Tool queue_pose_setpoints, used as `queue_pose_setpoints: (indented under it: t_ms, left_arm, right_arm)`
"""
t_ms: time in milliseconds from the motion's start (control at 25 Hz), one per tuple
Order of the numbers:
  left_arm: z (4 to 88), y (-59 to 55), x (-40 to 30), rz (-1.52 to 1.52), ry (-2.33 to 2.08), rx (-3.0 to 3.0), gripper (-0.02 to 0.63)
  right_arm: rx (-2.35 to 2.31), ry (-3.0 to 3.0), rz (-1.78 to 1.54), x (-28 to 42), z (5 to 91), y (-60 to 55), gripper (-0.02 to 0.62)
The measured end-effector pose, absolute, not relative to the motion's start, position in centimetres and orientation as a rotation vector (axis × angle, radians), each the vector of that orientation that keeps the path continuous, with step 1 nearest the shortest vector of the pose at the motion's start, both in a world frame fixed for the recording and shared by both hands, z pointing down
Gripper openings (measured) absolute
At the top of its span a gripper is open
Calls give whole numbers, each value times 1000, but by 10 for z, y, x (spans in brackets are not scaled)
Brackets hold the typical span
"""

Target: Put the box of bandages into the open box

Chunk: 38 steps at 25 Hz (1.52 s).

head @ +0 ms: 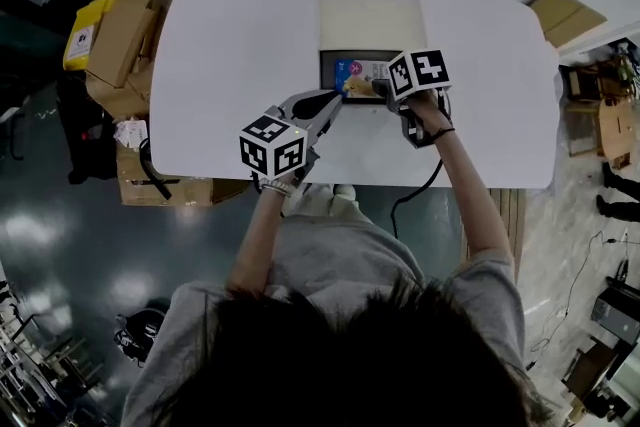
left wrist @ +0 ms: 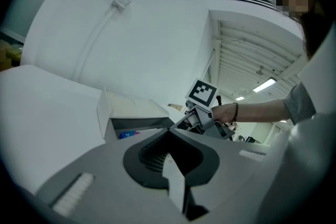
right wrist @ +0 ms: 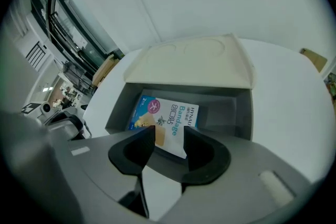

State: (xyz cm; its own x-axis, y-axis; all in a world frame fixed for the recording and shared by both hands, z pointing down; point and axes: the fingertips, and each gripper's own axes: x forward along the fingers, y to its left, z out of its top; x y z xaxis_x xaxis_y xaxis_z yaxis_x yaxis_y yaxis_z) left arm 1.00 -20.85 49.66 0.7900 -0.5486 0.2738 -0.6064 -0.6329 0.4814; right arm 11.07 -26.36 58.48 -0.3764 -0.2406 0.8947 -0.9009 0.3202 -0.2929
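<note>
The open box (head: 326, 75) stands on the white table (head: 230, 45), its cream lid (head: 372, 22) folded back. Inside it lies the blue-and-white box of bandages (head: 357, 72), seen face up as the bandage box (right wrist: 170, 115) in the right gripper view. My right gripper (right wrist: 169, 131) hangs over the box's near wall (right wrist: 231, 113), pointing steeply down, jaws apart, with nothing pinched. My left gripper (head: 335, 100) rests by the box's front left corner, its tips together. In the left gripper view the left gripper (left wrist: 170, 132) faces the box's side (left wrist: 107, 113) and the right gripper (left wrist: 197, 115).
Cardboard cartons (head: 120, 35) are stacked on the floor left of the table, and flat cardboard (head: 565, 13) lies at the far right. A black cable (head: 415, 190) drops over the table's front edge near the person's right arm.
</note>
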Motion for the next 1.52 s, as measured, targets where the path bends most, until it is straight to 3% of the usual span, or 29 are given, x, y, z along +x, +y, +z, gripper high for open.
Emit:
queue_pose_setpoints:
  t_ms: [720, 1520]
  left_arm:
    - [473, -206, 3, 143, -873, 2487, -6]
    - [429, -200, 9, 74, -884, 2623, -6]
  right_arm:
    - [1245, -2218, 1088, 114, 515, -242, 13]
    - [1310, -2659, 998, 111, 440, -208, 12]
